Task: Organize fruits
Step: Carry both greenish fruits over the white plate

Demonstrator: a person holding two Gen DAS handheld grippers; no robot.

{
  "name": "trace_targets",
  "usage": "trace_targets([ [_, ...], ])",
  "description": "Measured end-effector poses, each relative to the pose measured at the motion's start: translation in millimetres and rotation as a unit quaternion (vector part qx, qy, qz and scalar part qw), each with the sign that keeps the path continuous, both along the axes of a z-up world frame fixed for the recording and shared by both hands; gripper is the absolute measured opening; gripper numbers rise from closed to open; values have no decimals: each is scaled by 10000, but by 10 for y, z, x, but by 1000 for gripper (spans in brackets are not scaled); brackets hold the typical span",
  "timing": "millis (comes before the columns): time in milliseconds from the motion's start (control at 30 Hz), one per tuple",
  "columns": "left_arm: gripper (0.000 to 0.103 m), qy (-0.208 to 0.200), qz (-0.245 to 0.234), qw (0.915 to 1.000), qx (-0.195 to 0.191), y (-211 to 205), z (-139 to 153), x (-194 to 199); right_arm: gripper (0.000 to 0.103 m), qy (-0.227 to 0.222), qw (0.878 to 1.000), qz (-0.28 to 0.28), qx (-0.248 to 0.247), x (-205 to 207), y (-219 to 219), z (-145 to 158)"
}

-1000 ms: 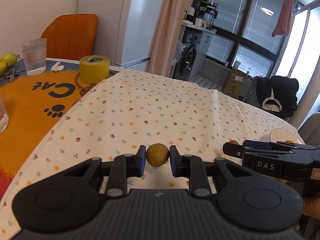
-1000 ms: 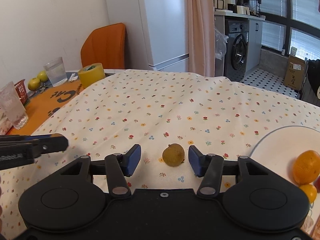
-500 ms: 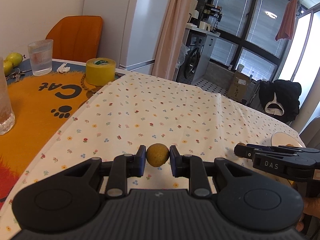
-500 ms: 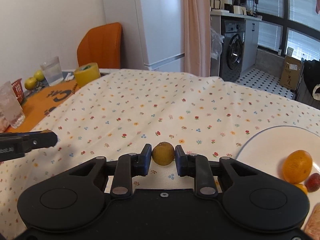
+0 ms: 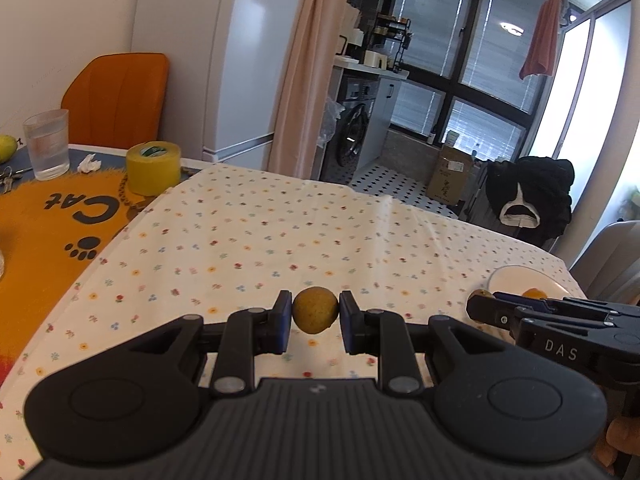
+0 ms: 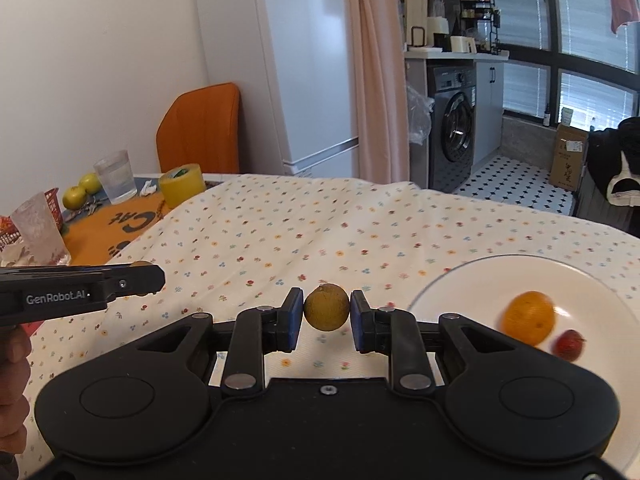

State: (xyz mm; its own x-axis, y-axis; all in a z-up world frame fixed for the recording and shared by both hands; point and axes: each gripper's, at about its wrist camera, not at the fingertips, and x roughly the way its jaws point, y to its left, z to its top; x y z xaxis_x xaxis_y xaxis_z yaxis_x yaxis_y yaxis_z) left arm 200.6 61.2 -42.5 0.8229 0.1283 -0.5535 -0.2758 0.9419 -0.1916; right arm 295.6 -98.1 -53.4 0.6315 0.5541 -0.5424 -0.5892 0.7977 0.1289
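My left gripper point(image 5: 315, 317) is shut on a small yellow-brown round fruit point(image 5: 315, 309), held above the flowered tablecloth point(image 5: 280, 224). My right gripper point(image 6: 326, 315) is shut on a second, similar brown-yellow fruit point(image 6: 326, 307), also lifted off the cloth. To its right lies a white plate point(image 6: 472, 280) holding an orange point(image 6: 528, 317) and a small red fruit point(image 6: 568, 344). From the left wrist view the right gripper point(image 5: 476, 308) shows side-on at the right, in front of the plate point(image 5: 516, 276). The left gripper point(image 6: 152, 274) shows side-on at the left of the right wrist view.
At the far left, on an orange cat mat point(image 5: 48, 220), stand a yellow tape roll point(image 5: 152, 168) and a water glass point(image 5: 47, 150). Two green-yellow fruits point(image 6: 82, 192), a frosted glass point(image 6: 38, 226) and a red basket point(image 6: 24, 220) sit there too. An orange chair point(image 6: 200, 128) stands behind the table.
The right gripper closed on the fruit that lay on the cloth and lifted it; the plate now sits closer on its right. The left gripper kept its fruit and rose slightly.
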Motion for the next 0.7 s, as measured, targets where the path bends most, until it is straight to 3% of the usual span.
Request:
trace_targets([
  [700, 23, -167, -690, 9974, 96, -700, 166, 165, 23, -157, 9976, -647, 177, -110, -838, 109],
])
